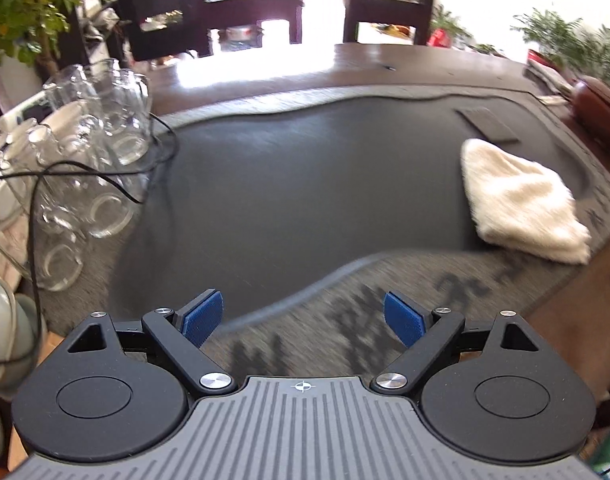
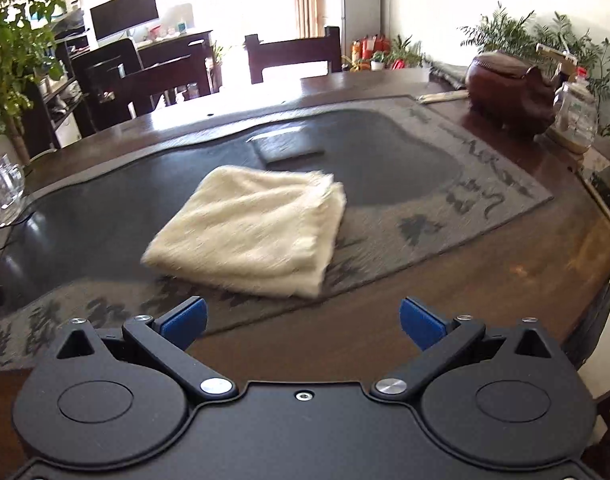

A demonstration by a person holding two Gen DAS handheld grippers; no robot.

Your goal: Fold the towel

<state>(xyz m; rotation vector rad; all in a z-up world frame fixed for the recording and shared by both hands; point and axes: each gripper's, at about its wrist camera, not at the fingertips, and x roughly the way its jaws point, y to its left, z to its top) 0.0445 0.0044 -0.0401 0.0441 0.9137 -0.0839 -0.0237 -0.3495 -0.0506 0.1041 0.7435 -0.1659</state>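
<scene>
A cream towel lies folded into a thick square on the dark stone tea tray. In the left wrist view the towel sits far to the right on the tray. My left gripper is open and empty, above the tray's near rim, well left of the towel. My right gripper is open and empty, held back from the towel's near edge, above the wooden table.
Several clear glass cups with a black cable stand at the tray's left. A brown clay pot and a glass jar stand at the right on the wooden table. A small dark slab lies behind the towel. Chairs and plants stand beyond.
</scene>
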